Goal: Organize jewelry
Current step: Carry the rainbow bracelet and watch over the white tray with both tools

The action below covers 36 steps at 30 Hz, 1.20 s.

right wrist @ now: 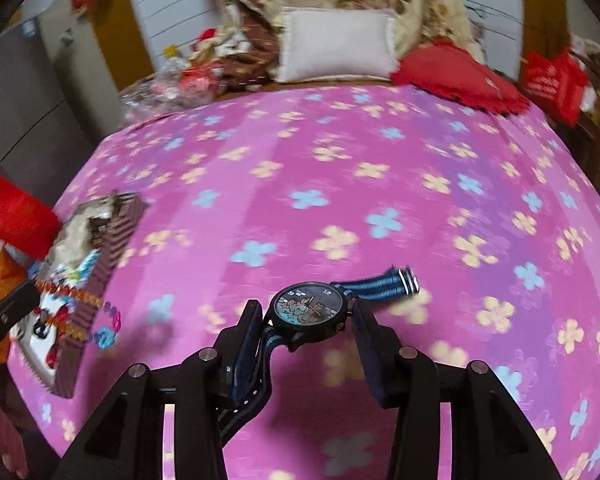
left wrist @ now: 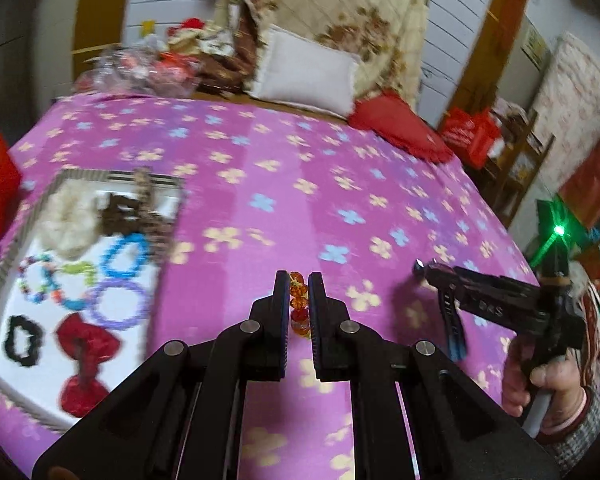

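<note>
Left gripper (left wrist: 298, 300) clamps my amber bead bracelet (left wrist: 299, 304), right gripper (right wrist: 306, 320) grips the watch (right wrist: 306, 308), both bound for the tray (left wrist: 168, 200) at nine o'clock

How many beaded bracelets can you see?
5: four in the tray: blue, purple, green, multicolored; one amber bracelet in the left hand-held gripper. Others may be hidden.
</note>
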### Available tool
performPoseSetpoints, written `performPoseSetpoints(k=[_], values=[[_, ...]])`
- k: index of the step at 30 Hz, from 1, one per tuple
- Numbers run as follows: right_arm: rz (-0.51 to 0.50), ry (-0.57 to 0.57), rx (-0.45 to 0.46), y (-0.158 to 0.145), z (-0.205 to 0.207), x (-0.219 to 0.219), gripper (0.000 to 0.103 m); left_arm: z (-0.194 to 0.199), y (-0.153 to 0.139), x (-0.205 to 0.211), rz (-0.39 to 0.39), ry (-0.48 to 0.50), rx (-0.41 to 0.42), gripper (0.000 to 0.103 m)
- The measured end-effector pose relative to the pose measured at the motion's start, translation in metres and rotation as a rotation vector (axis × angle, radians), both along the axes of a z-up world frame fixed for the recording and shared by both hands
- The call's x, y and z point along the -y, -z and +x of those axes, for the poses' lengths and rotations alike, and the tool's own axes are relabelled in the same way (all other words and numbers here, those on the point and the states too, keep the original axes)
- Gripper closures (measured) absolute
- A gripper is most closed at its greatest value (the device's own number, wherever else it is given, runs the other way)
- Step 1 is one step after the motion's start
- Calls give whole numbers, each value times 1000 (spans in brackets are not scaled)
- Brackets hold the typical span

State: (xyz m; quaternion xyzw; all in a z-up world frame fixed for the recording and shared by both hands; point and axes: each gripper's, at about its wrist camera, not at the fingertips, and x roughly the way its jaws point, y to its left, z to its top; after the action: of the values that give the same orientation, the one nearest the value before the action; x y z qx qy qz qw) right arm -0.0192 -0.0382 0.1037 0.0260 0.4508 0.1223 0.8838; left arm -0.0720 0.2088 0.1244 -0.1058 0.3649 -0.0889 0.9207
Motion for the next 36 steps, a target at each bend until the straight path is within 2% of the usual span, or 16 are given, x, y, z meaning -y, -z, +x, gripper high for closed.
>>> performPoseSetpoints(k=[6, 12, 16, 21, 26, 32, 36], values=[[9, -123, 24, -20, -13, -63, 58, -13, -5, -58, -1, -123, 24, 95], [26, -236, 33, -35, -20, -124, 58, -23, -3, -122, -62, -240, 34, 95], [16, -317, 41, -42, -26, -173, 58, -29, 3, -153, -62, -309, 30, 95], [8, -394, 41, -43, -28, -223, 58, -24, 28, -195, -85, -383, -30, 95], [6, -449, 54, -48, -23, -271, 58, -16, 62, -238, -162, -462, -114, 95], [-32, -479, 84, -56, 1, -329, 58, -15, 74, -256, -235, -473, -130, 95], [-68, -459, 107, -53, 29, -364, 58, -11, 77, -258, -226, -484, -143, 95]])
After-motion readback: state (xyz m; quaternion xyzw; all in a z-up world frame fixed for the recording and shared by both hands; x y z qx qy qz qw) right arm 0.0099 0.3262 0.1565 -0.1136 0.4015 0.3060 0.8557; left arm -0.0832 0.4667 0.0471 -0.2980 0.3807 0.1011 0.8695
